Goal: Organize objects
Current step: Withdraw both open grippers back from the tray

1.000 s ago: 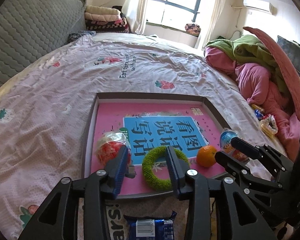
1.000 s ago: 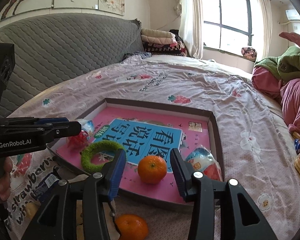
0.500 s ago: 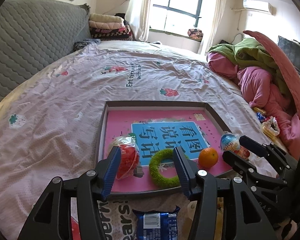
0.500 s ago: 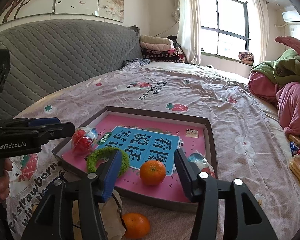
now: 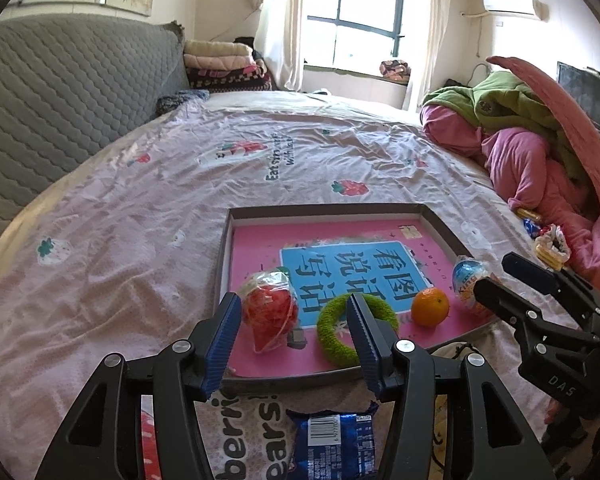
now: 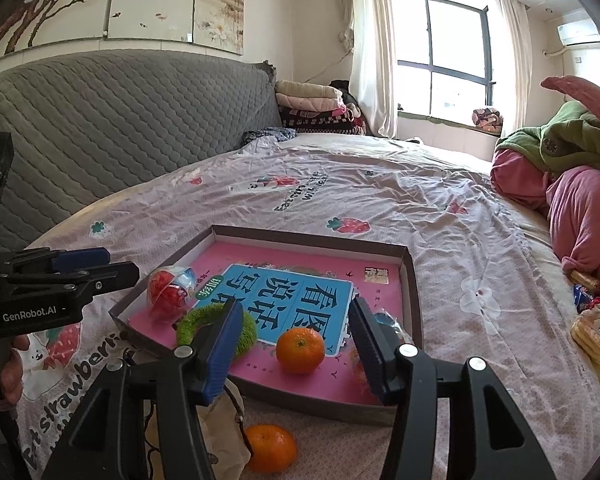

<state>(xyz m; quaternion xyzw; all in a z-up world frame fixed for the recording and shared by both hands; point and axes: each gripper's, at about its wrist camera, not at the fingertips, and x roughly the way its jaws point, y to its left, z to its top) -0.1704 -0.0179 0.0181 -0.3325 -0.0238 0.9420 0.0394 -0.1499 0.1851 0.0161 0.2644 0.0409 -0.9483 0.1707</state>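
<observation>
Toys and an orange (image 6: 300, 350) sit in the tray (image 6: 414, 280); both grippers (image 5: 292, 344) (image 6: 296, 354) hover with jaws wide apart, ready for the loose orange (image 6: 271, 447).

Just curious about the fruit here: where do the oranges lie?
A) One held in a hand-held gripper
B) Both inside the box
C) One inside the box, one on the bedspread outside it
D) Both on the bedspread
C: one orange lies inside the box, the other orange on the bedspread before it.
</observation>
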